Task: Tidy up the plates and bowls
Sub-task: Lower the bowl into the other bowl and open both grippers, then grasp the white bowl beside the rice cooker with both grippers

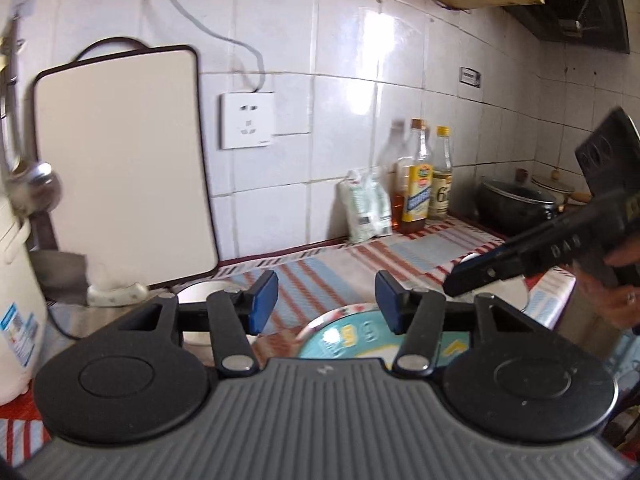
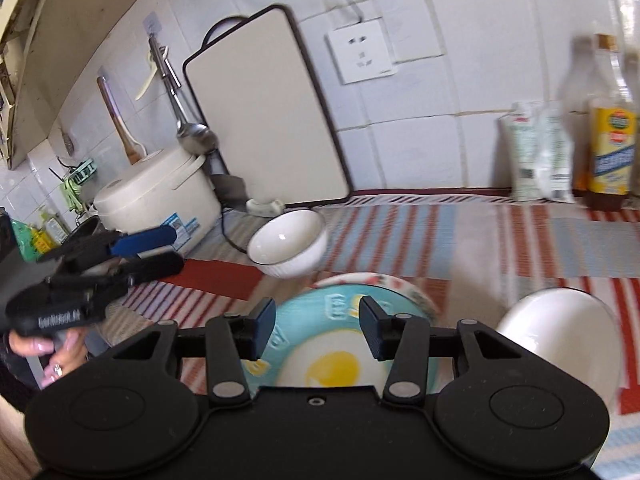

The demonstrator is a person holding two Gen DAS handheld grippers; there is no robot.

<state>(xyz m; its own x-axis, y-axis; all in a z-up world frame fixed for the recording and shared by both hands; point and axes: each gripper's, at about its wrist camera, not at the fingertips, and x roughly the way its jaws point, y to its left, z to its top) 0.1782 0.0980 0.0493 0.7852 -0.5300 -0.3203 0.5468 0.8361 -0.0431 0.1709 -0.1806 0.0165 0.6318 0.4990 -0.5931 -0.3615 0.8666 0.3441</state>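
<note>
A teal plate with a yellow-and-white centre [image 2: 320, 364] lies on the striped counter mat, on top of a plate with a floral rim [image 2: 404, 284]. It also shows in the left wrist view [image 1: 352, 336]. My right gripper [image 2: 318, 330] is open and empty just above the teal plate. My left gripper [image 1: 326, 304] is open and empty above the same plate. One white bowl [image 2: 288, 246] sits behind the plates near the cutting board; it shows partly in the left wrist view [image 1: 200, 294]. A second white bowl [image 2: 560, 328] sits to the right of the plates.
A white cutting board [image 1: 124, 160] leans on the tiled wall. A white rice cooker [image 2: 160, 196] stands at the left. Bottles [image 1: 418, 176] and a bag [image 1: 366, 204] stand at the back right. A black pot [image 1: 516, 204] sits further right.
</note>
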